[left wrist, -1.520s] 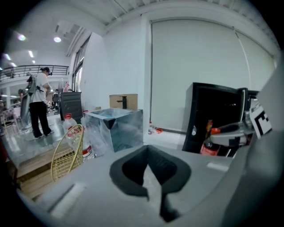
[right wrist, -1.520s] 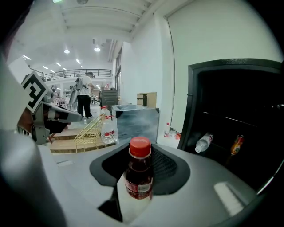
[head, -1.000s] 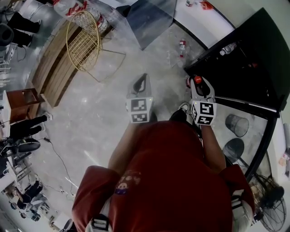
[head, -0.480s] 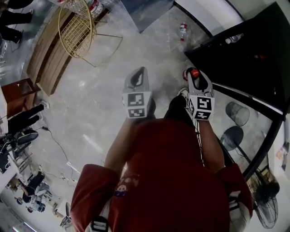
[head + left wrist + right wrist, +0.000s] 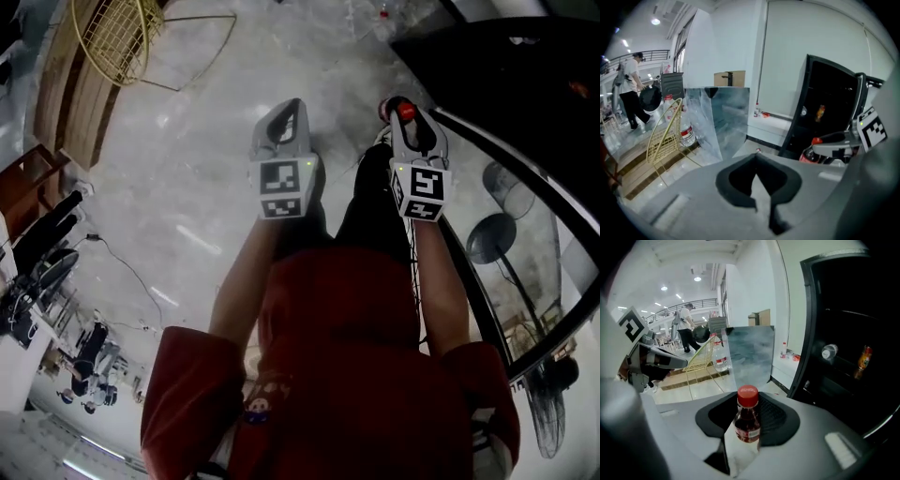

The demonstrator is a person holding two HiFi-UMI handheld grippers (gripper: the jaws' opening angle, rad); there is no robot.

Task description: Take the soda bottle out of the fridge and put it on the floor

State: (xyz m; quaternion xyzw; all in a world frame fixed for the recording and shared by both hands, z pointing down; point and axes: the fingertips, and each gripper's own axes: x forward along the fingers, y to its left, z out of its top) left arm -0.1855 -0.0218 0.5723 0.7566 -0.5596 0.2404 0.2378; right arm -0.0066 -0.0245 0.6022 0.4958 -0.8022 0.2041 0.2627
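Observation:
A soda bottle (image 5: 748, 420) with dark drink and a red cap stands upright between the jaws of my right gripper (image 5: 748, 430). The jaws are closing and the pads press on its body. In the head view that gripper (image 5: 409, 122) holds the bottle (image 5: 405, 112) above the floor, just left of the black fridge (image 5: 525, 66). Its open dark inside (image 5: 853, 333) lies to the right of the bottle. My left gripper (image 5: 284, 127) hangs beside it to the left, its jaw tips together with nothing between them (image 5: 757, 157).
A yellow wire chair (image 5: 112, 33) stands on the pale floor at the far left beside a wooden platform. A big water bottle (image 5: 686, 133) and a clear panel (image 5: 724, 117) stand behind it. A can (image 5: 864, 359) stays in the fridge. Fans (image 5: 487, 239) lie at the right. A person (image 5: 630, 89) walks far off.
The head view has tipped further down, so both grippers sit higher in it and the chair has slid to the top edge. The bottle stays in the right gripper.

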